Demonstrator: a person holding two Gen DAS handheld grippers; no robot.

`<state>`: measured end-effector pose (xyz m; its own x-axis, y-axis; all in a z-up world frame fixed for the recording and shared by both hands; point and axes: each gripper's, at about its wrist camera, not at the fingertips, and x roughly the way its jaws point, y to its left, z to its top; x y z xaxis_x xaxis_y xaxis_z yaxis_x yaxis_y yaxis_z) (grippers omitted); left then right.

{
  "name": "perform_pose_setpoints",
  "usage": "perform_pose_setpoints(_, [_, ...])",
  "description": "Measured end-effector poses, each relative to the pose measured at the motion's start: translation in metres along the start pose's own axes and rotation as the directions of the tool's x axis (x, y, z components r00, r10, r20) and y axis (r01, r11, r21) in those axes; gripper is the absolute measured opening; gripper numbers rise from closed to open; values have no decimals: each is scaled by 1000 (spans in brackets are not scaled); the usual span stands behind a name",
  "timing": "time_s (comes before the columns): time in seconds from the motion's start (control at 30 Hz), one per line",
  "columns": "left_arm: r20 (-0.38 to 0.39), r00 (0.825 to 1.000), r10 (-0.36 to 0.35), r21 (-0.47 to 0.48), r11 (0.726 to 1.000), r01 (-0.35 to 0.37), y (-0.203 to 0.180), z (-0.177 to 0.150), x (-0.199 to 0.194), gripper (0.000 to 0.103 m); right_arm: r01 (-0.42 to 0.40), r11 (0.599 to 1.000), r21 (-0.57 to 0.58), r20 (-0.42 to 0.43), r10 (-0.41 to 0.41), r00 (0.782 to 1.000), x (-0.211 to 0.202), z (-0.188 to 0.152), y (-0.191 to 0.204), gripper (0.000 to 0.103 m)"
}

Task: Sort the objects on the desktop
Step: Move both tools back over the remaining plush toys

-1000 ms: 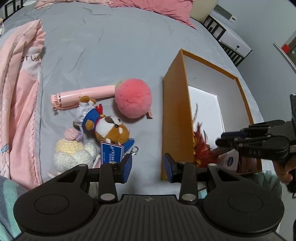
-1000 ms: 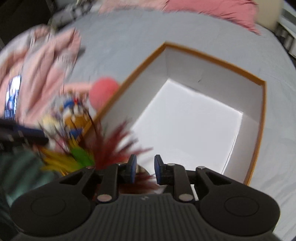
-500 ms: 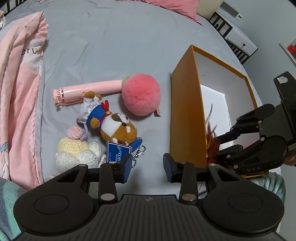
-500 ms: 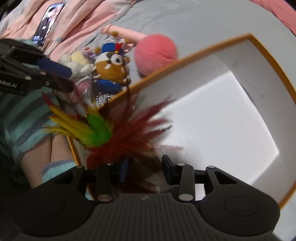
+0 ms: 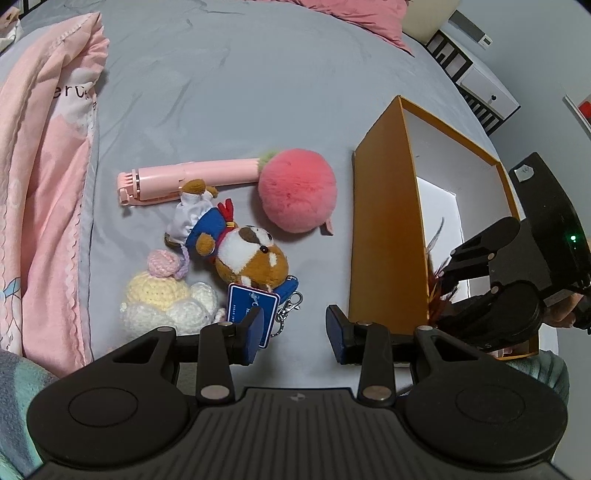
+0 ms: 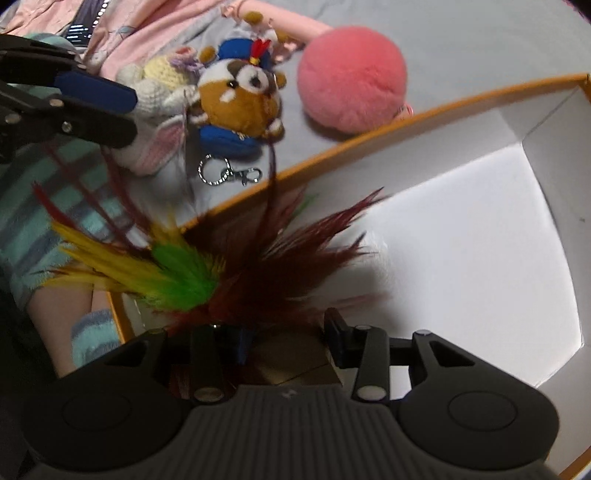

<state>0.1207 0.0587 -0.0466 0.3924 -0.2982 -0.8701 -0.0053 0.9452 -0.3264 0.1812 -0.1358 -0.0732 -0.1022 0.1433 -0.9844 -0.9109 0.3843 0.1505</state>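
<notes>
An orange box (image 5: 388, 236) with a white inside (image 6: 461, 236) stands on the grey bed. A feather toy (image 6: 221, 266) with red, yellow and green plumes lies at the box's near corner, just in front of my right gripper (image 6: 288, 341), which is open. The toy also shows in the left wrist view (image 5: 437, 291). My left gripper (image 5: 293, 328) is open and empty, just short of a plush dog keychain (image 5: 247, 258). Beside the dog lie a crocheted toy (image 5: 166, 299), a pink pompom (image 5: 297, 190) and a pink selfie stick (image 5: 188, 179).
A pink blanket (image 5: 40, 177) covers the bed's left side. Pink pillows (image 5: 351, 14) lie at the far end. A white cabinet (image 5: 476, 74) stands beyond the bed on the right. A small brown carton (image 6: 295, 354) sits in the box under my right gripper.
My right gripper has opened and let go of the feather toy at the box's near corner. My left gripper has drifted slightly, still open.
</notes>
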Motion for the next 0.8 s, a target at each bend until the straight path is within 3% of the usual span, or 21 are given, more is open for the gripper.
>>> perform_pose_setpoints(0.53, [-5,1000,-10,76,997,10,-19,-10,-11,43,81,996,36,104,-84,991,-40,-18,15,47])
perform_pose_setpoints(0.7, [1,1000,-10,90,996,10,-22,-18,-18,43,144,983,118,175,-163,971,-62,-43,23,47])
perform_pose_setpoints(0.8, [9,1000,-8,101,995,7,-24,-23,-24,43,160,968,191,252,-206,946,-78,-57,31,47])
